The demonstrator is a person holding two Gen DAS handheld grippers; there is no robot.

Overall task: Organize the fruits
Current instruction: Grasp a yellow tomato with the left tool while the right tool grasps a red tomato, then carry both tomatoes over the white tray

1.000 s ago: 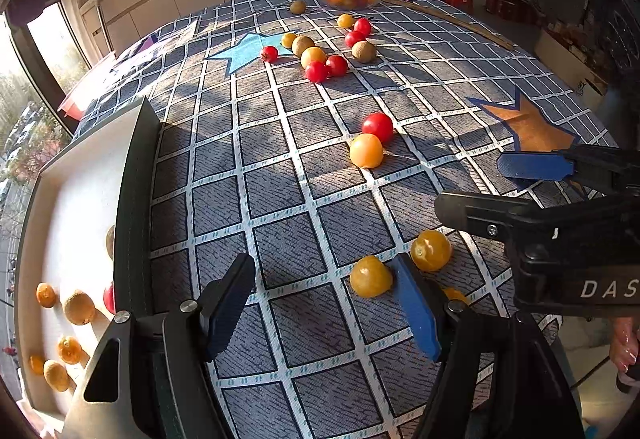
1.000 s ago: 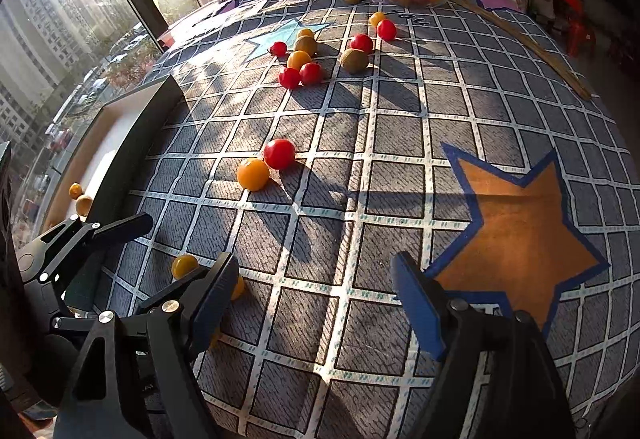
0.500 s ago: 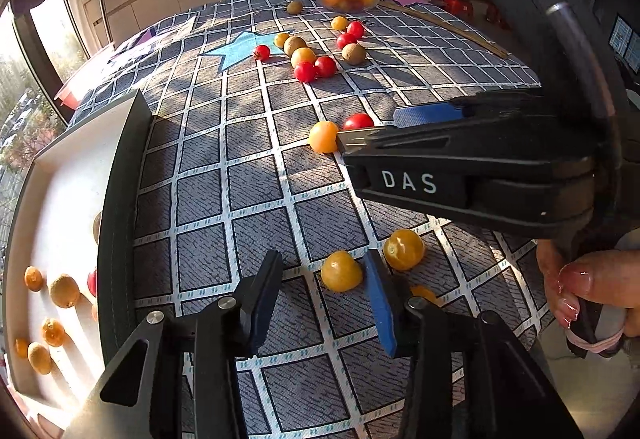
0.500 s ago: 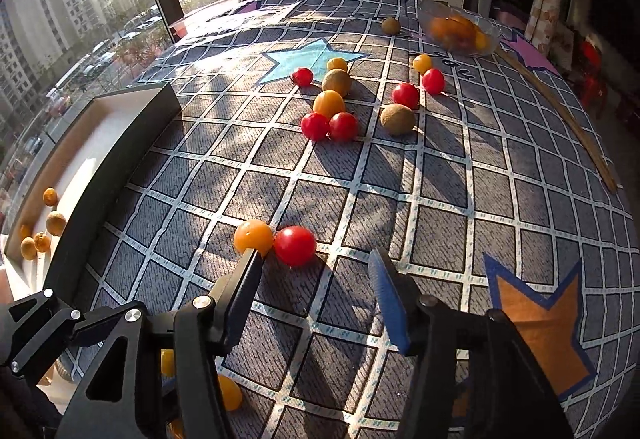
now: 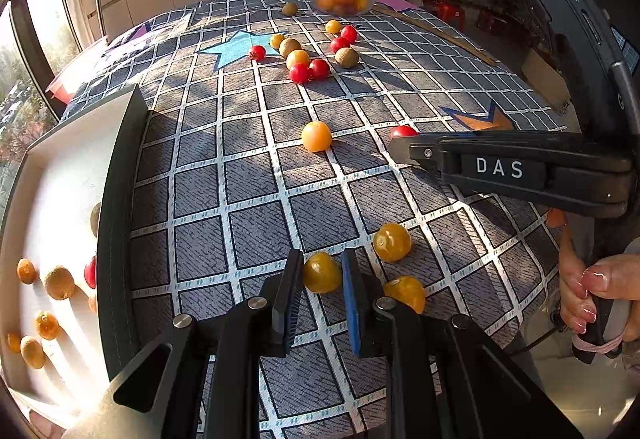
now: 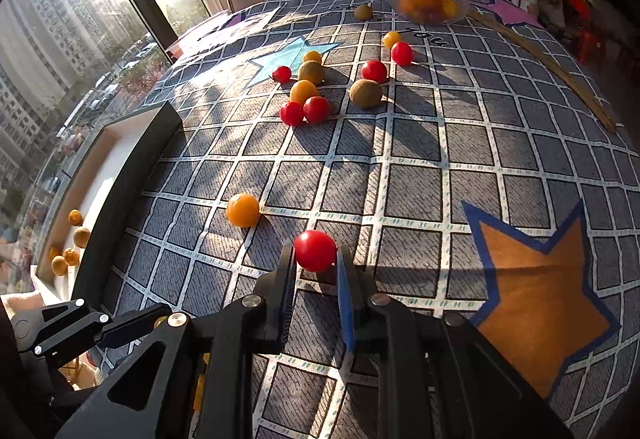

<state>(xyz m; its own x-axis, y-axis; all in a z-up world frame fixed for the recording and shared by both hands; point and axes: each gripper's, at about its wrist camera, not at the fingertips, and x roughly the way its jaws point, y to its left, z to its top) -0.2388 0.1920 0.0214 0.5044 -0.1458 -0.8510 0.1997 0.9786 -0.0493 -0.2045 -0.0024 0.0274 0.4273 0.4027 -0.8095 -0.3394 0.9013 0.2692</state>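
My left gripper (image 5: 318, 279) has its fingers clenched on a yellow fruit (image 5: 321, 272), pads touching both its sides, the fruit resting on the counter (image 5: 248, 175); my right gripper (image 6: 316, 265) is pinched on a red tomato (image 6: 315, 250) at the very tips, also down on the cloth. Both grasps look shallow to me, the tomato most of all, since it sits at the ends of the fingers; I judge the way to do this well is to lift straight up and gently, keep the squeeze even so the round skins do not squirt out, then carry toward the tray (image 5: 120, 175).

From the left wrist view the tray lies at nine o'clock, its dark wall standing between the cloth and the white floor where several fruits (image 5: 59, 282) already lie; I must clear that wall before lowering. Two more yellow fruits (image 5: 392, 242) sit just beside my left fingers at two and four o'clock, so a sideways drag would knock them. An orange fruit (image 6: 243, 210) lies at eleven o'clock from the tomato, near. The counter's near edge is close under both grippers; the cluster (image 6: 316, 109) and glass bowl (image 6: 428, 5) at twelve are well apart.
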